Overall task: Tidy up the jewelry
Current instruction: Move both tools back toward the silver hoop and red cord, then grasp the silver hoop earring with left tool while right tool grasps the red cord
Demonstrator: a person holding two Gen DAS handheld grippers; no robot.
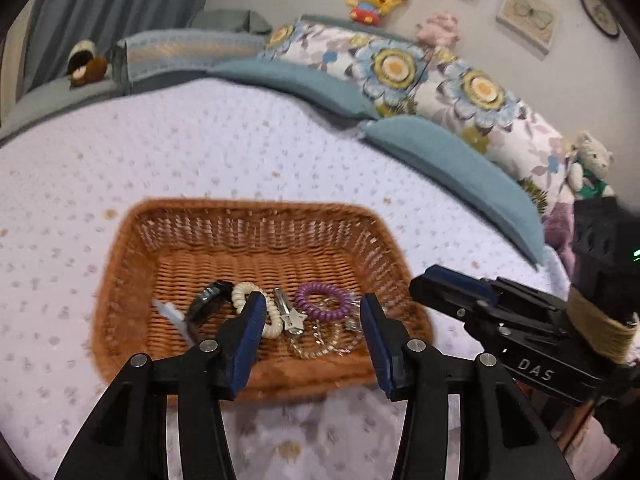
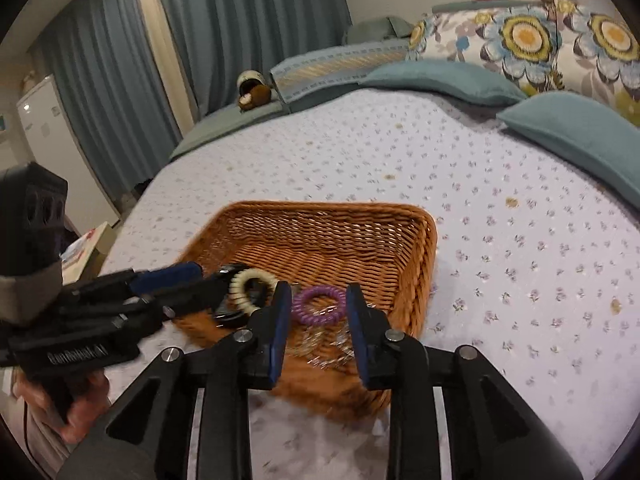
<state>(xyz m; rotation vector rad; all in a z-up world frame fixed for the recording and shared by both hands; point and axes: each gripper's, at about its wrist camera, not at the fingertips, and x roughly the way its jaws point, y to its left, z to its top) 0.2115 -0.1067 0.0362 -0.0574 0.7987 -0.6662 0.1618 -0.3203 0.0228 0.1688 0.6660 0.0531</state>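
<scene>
You have both claws over the near end of the wicker basket (image 1: 132, 240) on the bed (image 1: 200, 140), and the jewelry lies bunched along its near wall. Your left claw (image 1: 310, 308) stands open with nothing pinched; the silver hair clip (image 1: 286, 312) and the purple coil band (image 1: 322, 300) show in the gap but no pad presses on them. Your right claw (image 2: 314, 300) is open too, framing that purple band and the tangle of chains (image 1: 320, 340) (blurred, so I cannot separate the strands).

This looks like the picking step: choosing one piece to lift out. Next you need to settle on a single item and close on it alone, not on a neighbour.

The hair clip's long axis runs from the basket's middle toward the near wall, star end nearest you. The cream coil band (image 1: 256, 304) and black watch (image 1: 208, 300) lie to its left, touching each other.
</scene>
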